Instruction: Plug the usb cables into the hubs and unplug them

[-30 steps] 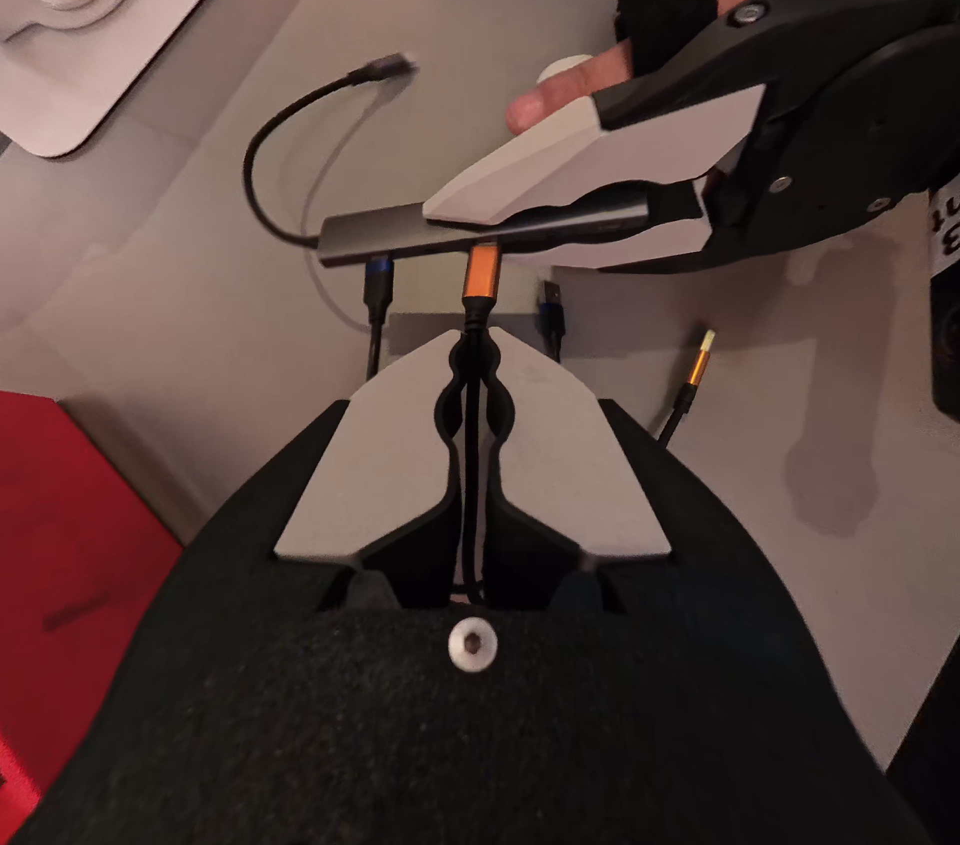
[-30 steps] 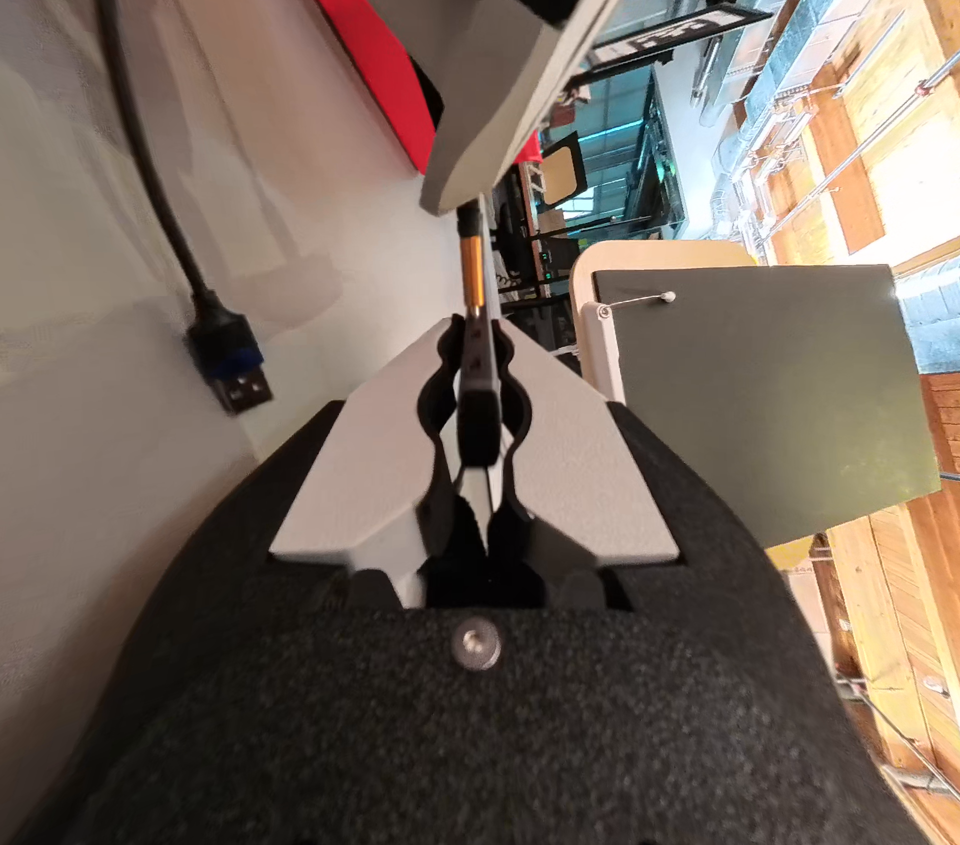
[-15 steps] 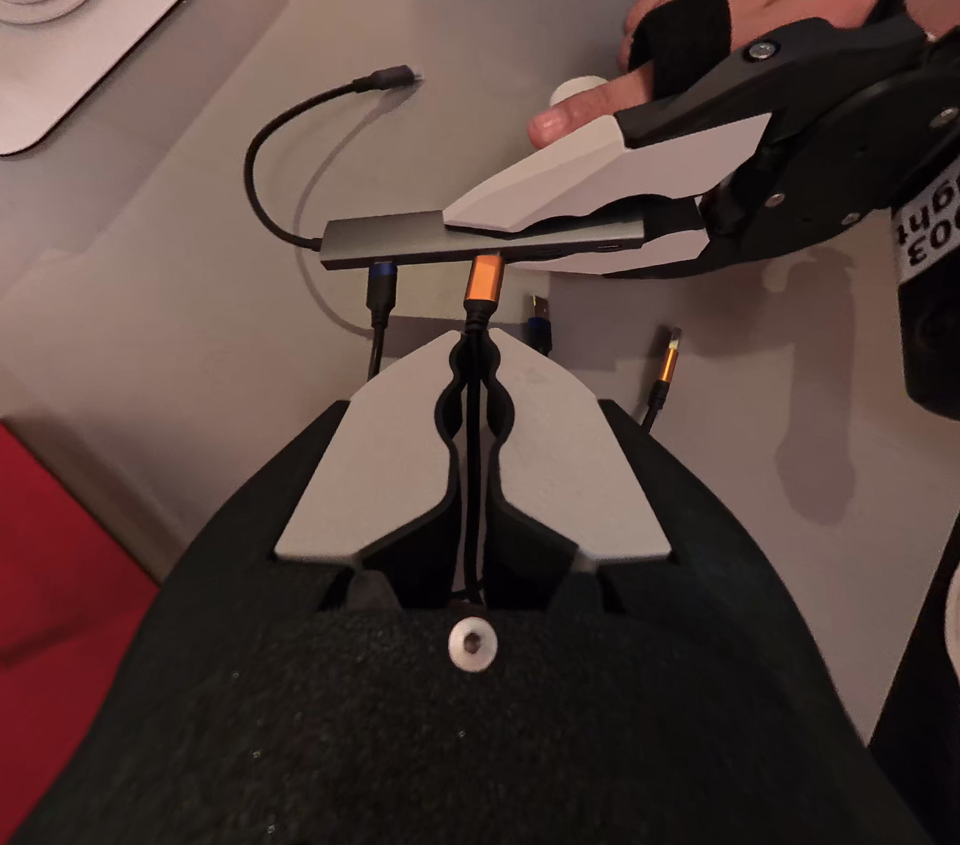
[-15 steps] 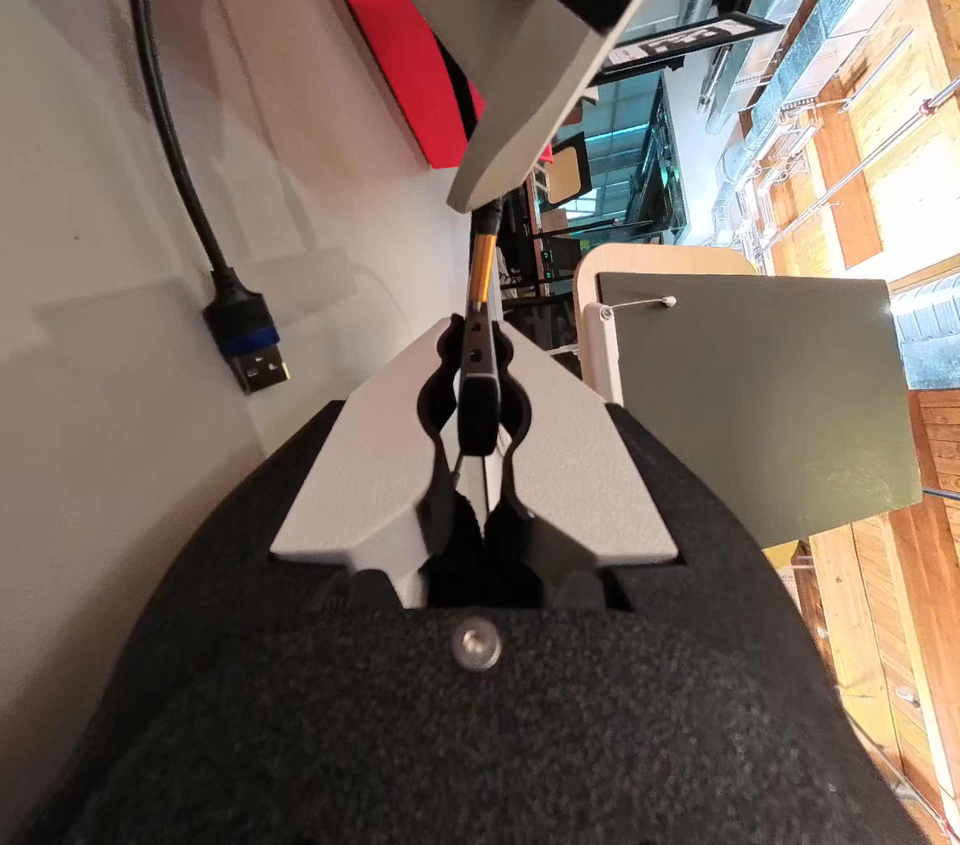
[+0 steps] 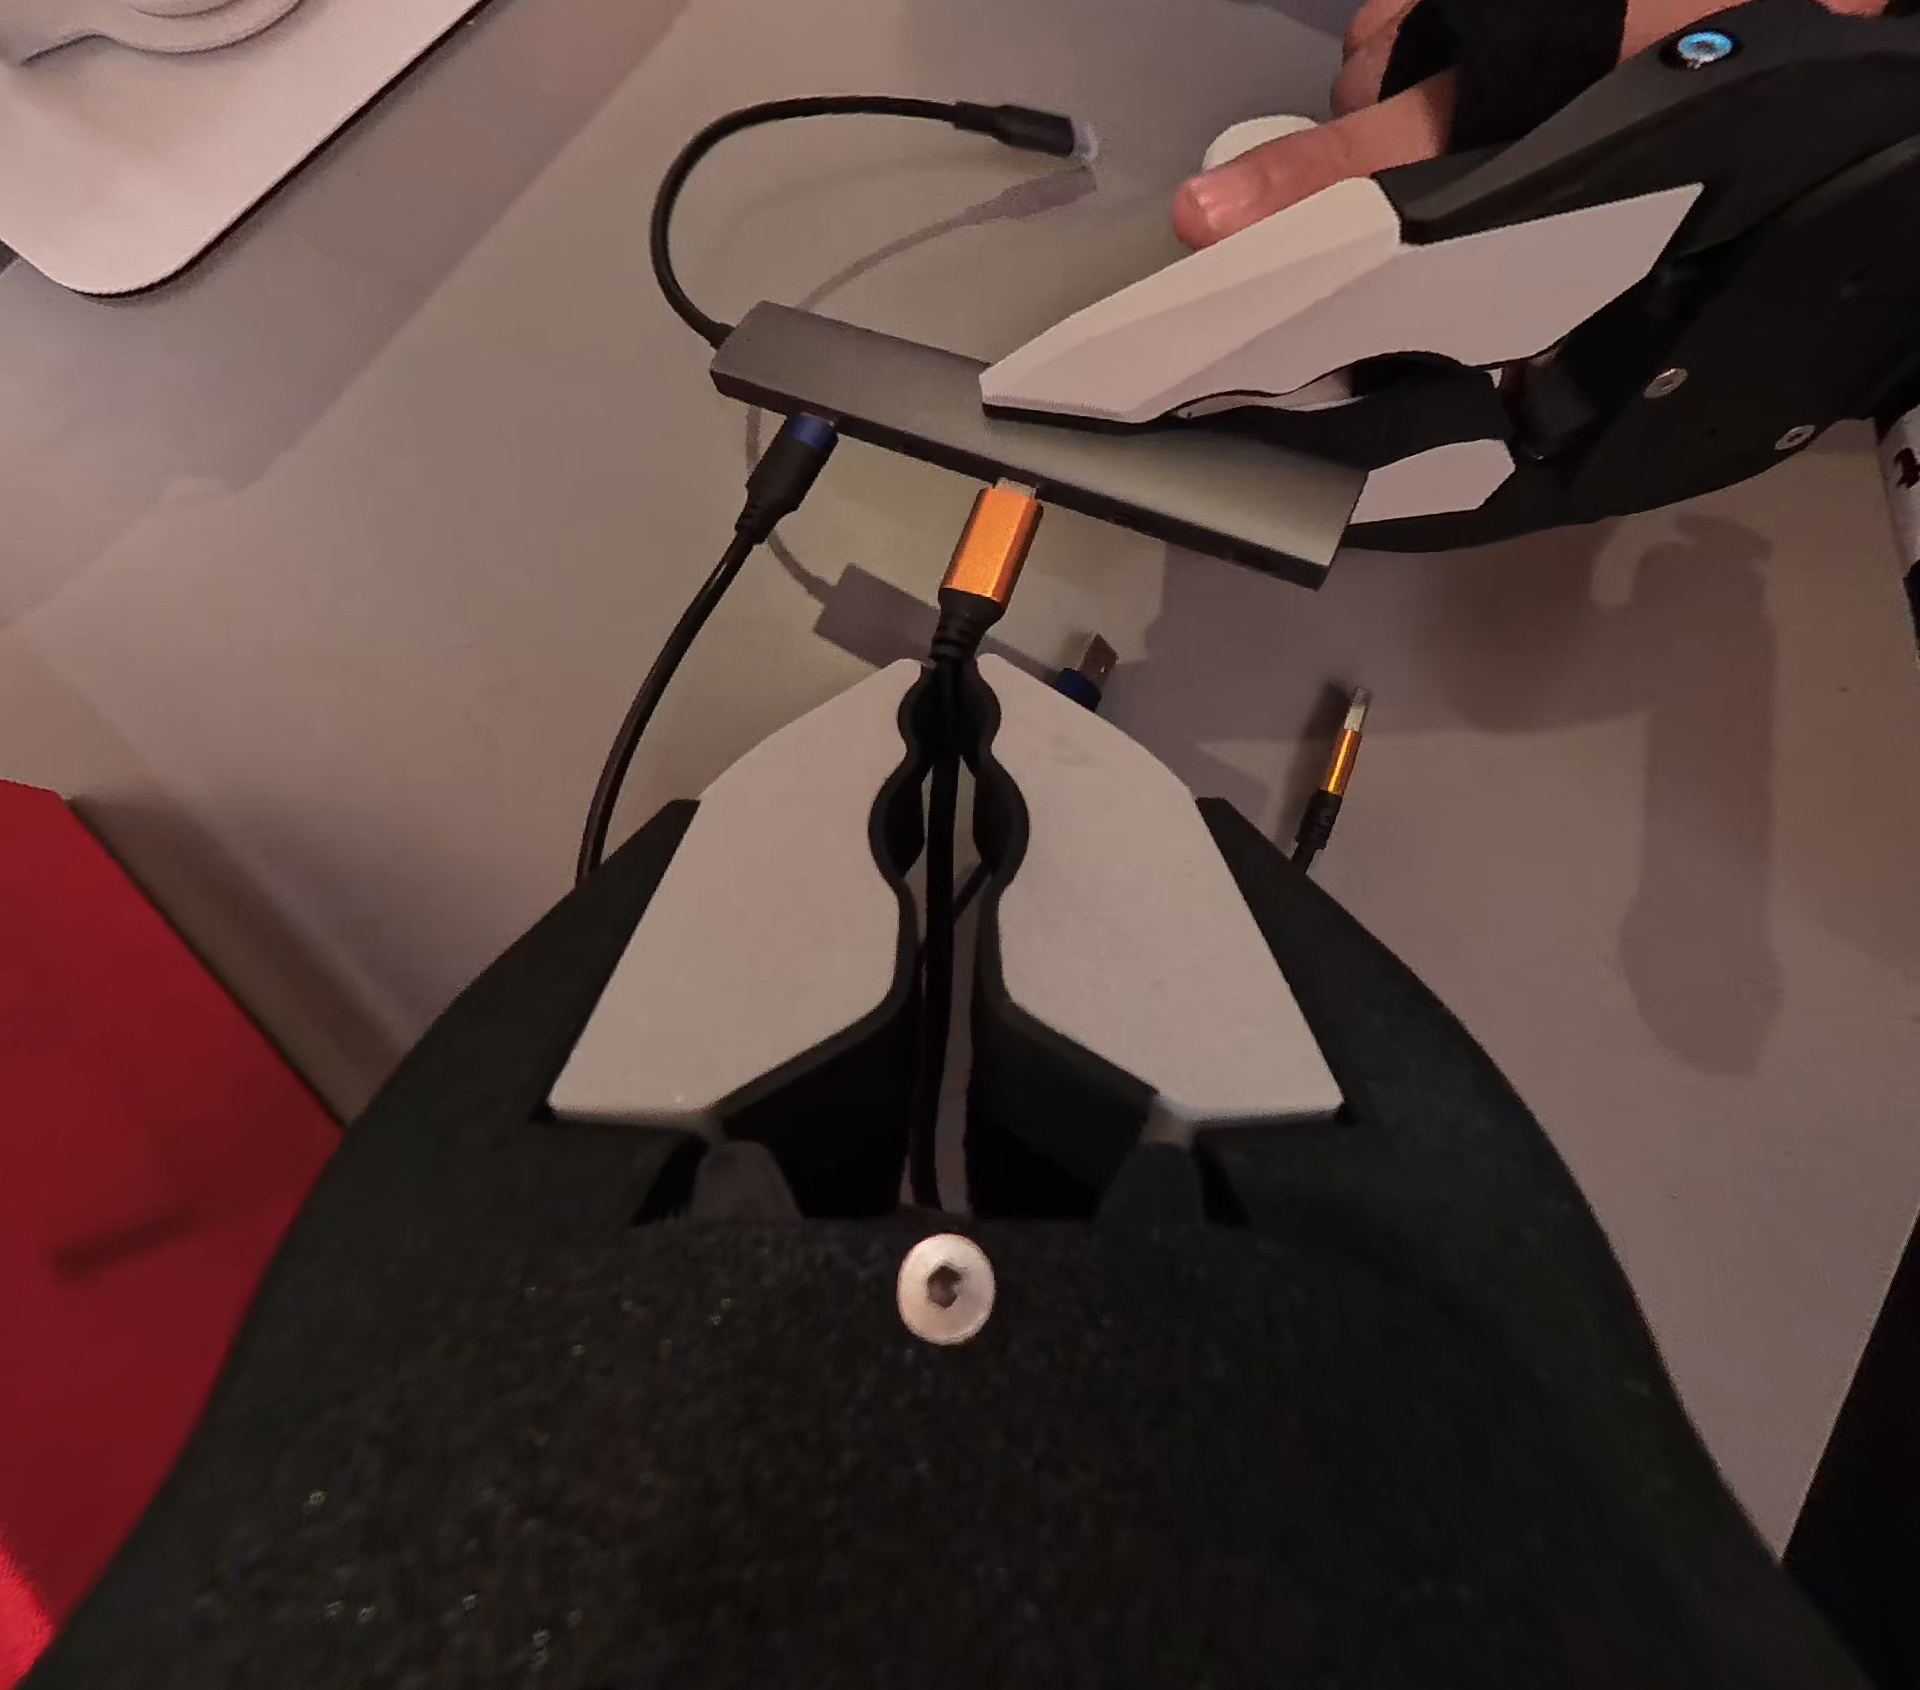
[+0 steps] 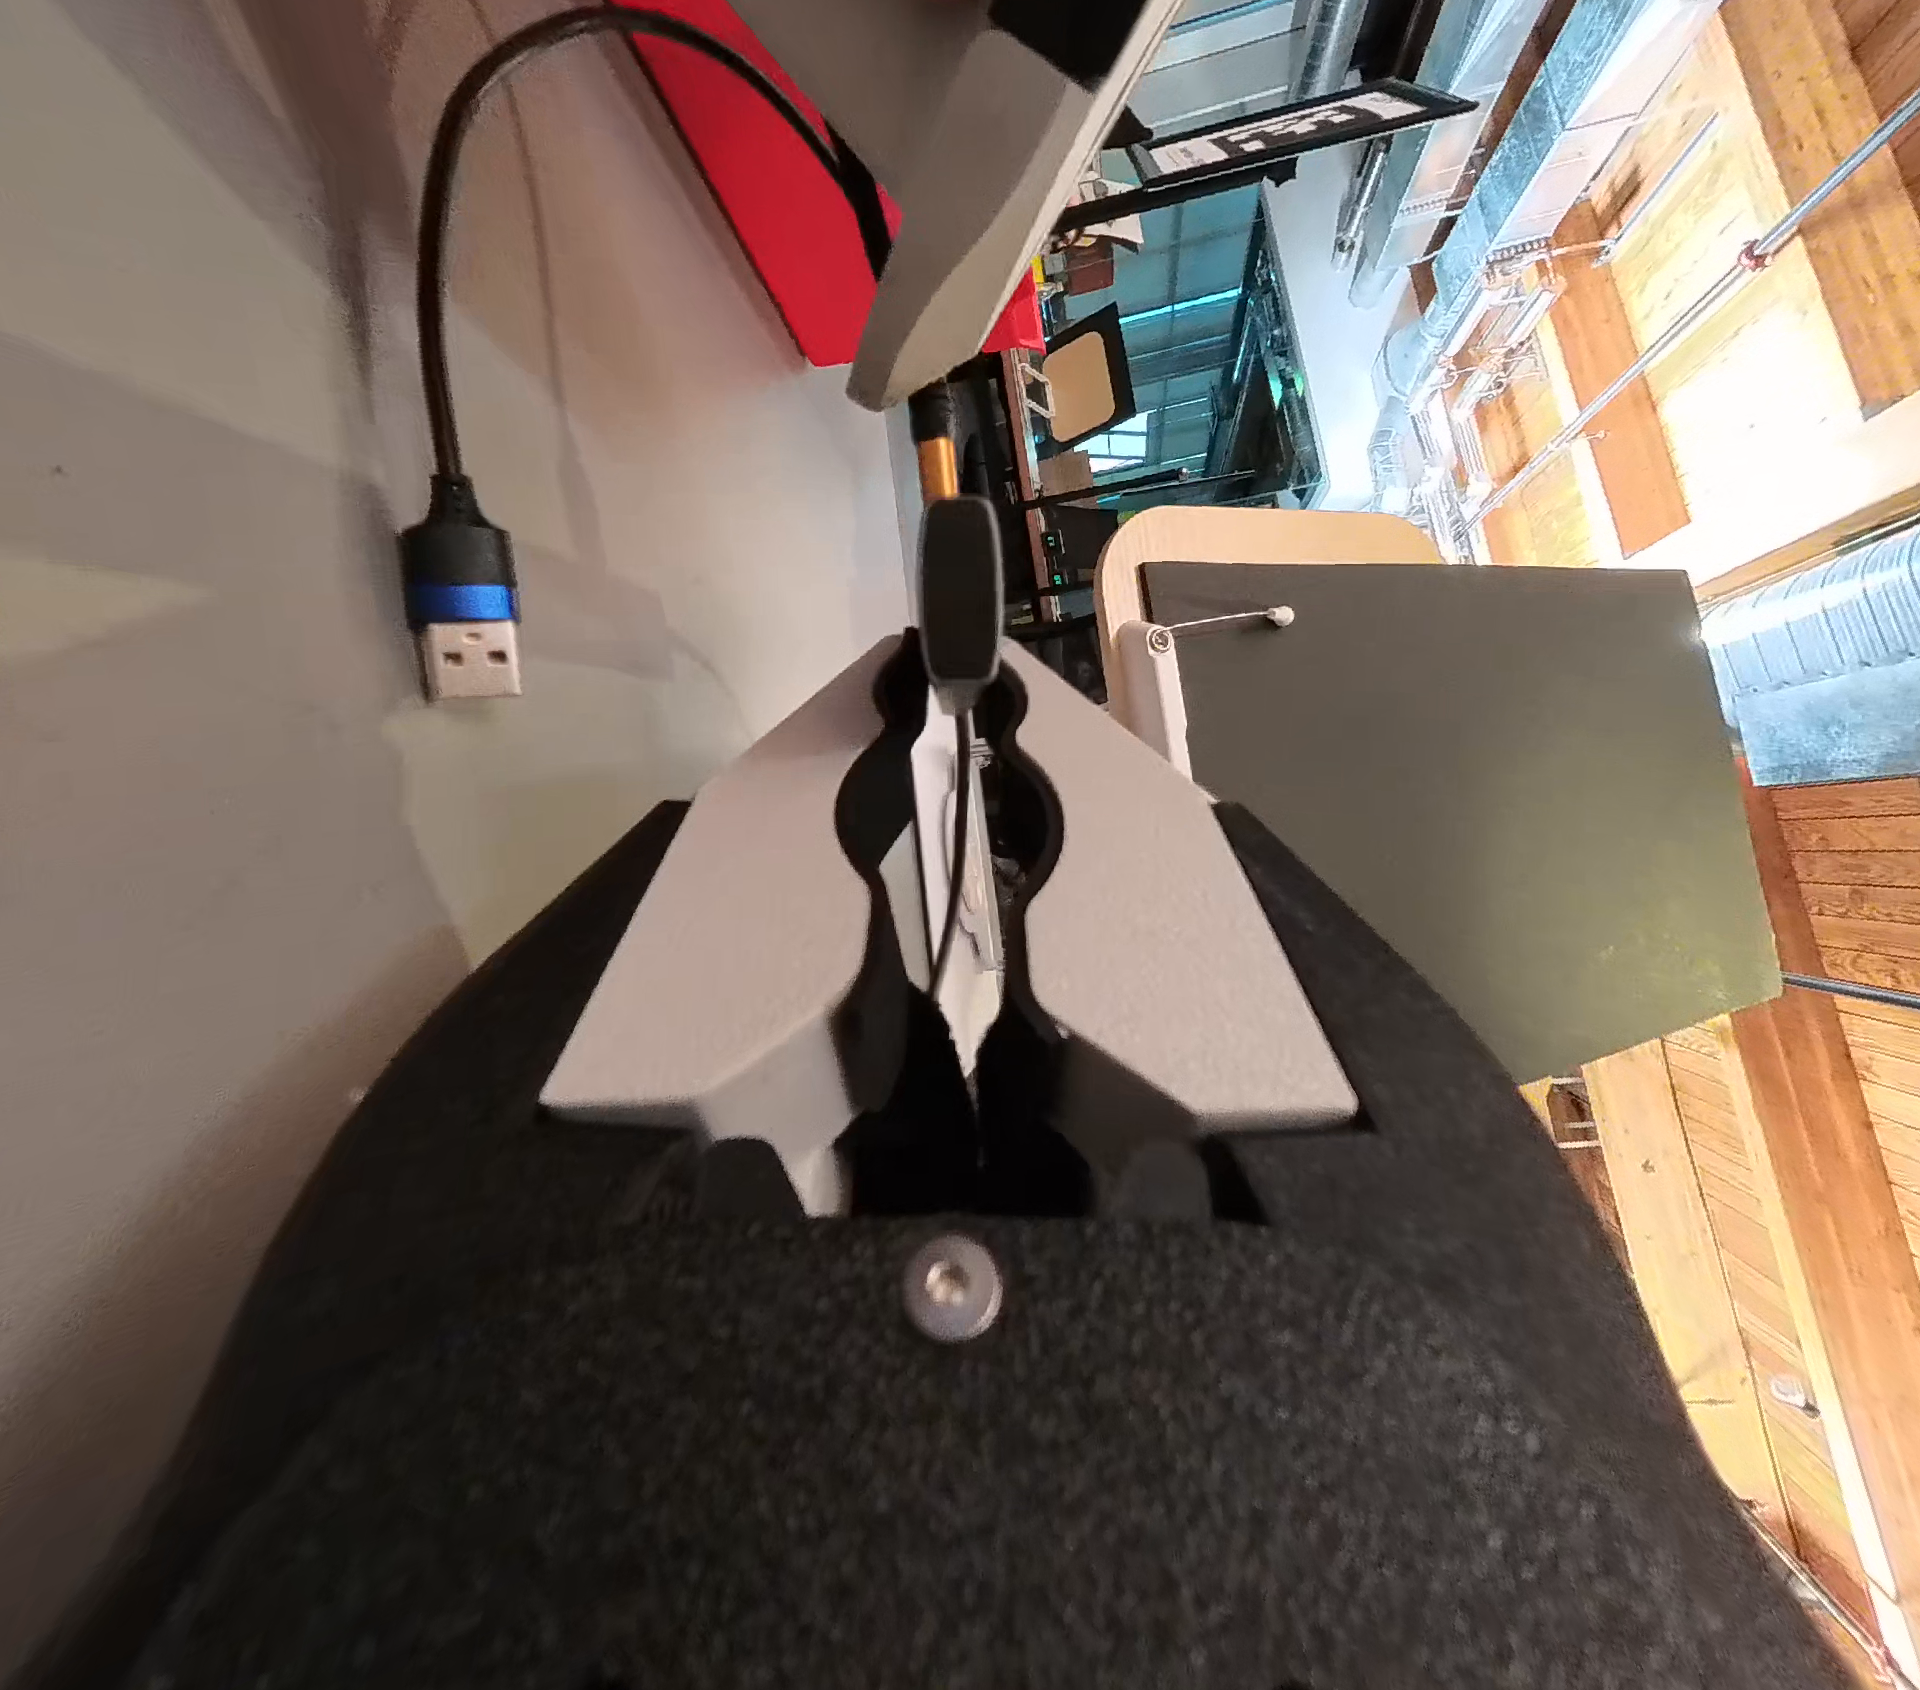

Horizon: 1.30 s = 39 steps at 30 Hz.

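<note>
The slim grey metal hub (image 5: 1023,440) is held clenched above the grey surface (image 5: 416,580) by the right tongs (image 5: 1091,409), while the orange-collared black cable (image 5: 992,544), gripped by the left tongs (image 5: 940,705), meets the hub's near edge, its plug tip partly exposed, beside a blue-ringed plug (image 5: 795,456) already seated.

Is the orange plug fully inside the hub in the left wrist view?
No. The orange plug sits just below the hub edge, its silver tip still visible outside the port.
</note>
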{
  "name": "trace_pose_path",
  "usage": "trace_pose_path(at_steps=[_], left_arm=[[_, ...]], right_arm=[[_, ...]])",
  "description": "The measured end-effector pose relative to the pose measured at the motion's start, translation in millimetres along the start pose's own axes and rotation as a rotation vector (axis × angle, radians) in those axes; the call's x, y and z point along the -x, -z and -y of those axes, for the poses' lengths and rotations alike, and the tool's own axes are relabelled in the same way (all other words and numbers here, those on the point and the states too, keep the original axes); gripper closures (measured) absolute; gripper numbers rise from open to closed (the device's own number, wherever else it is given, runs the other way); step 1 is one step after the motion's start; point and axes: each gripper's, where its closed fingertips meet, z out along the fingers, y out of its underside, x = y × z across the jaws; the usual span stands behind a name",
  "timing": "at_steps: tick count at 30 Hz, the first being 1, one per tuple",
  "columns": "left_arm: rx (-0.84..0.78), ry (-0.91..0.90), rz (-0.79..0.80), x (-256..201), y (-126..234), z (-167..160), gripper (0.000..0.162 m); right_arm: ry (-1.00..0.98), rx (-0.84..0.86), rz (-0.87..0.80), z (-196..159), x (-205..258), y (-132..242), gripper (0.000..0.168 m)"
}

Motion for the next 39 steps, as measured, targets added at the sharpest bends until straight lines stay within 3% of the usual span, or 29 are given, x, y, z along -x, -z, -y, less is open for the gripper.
trace_pose_path(at_steps=[1, 16, 27, 29, 33, 39], left_arm=[[0.000, 0.004, -0.005, -1, 0, 0, 0.158], [-0.023, -0.032, -0.043, -10, -3, -3, 0.159], [-0.067, -0.064, -0.068, -40, -10, 15, 0.156], [-0.096, -0.053, -0.062, -43, -2, 26, 0.153], [-0.262, 0.016, -0.120, -60, 30, 62, 0.127], [-0.516, 0.138, -0.180, -44, 97, 100, 0.123]], right_arm=[[0.000, -0.002, -0.001, 1, 0, 0, 0.161], [0.036, 0.051, 0.022, 2, 12, -1, 0.161], [-0.059, 0.042, 0.019, -3, 2, -4, 0.160], [-0.102, 0.034, 0.008, -5, -5, -2, 0.160], [-0.219, 0.031, 0.012, -14, -9, 0, 0.160], [-0.547, -0.084, 0.030, -15, -31, 8, 0.160]])
